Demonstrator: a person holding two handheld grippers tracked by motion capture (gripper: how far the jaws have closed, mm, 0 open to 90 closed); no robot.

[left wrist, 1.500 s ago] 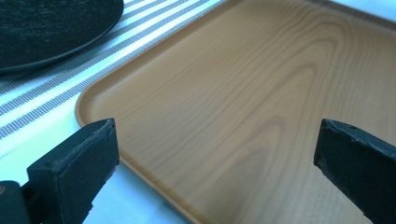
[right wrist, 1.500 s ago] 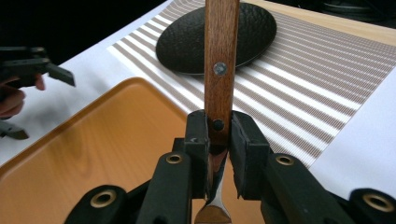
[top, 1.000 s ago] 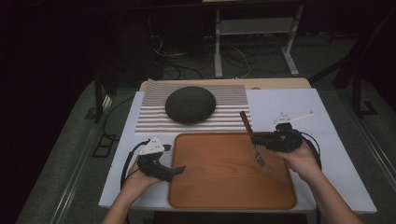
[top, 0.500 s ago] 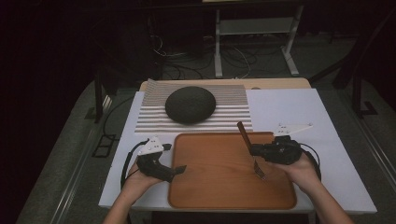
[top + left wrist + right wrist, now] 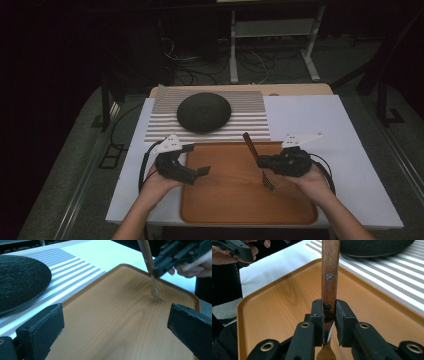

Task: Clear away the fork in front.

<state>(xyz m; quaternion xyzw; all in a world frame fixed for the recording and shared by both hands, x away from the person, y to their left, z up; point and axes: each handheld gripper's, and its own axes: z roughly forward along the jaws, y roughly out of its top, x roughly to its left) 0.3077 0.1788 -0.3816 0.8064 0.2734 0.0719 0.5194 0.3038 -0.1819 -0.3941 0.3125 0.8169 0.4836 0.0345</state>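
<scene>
Fork point(image 5: 260, 162): wooden handle with two rivets, metal head; clamped between the jaws of the right gripper at the lower end of the handle; held steeply tilted over the right part of the tray, handle end raised toward the striped mat, tines down at the tray floor; contact with the wood cannot be told.
Fork, other views: handle point(image 5: 330, 277) seen rising straight from the closed pads; tines point(image 5: 157, 293) seen low over the tray.
Right gripper point(image 5: 263, 161): held in the right hand at the right edge of the tray; jaws pressed together on the fork handle point(image 5: 329, 315).
Left gripper point(image 5: 200, 172): held in the left hand at the left edge of the tray; jaws spread wide, nothing between them; pointed across the tray toward the fork.
Tray point(image 5: 300, 217): orange-brown wood grain, raised rim, rounded corners; the landmark for all entries.
Striped mat point(image 5: 250, 112): grey and white stripes; laid just beyond the far rim of the tray.
Dark plate point(image 5: 204, 112): round, rough-surfaced; set on the striped mat, beyond the tray.
White sheet point(image 5: 320, 117): spread under the tray and mat.
</scene>
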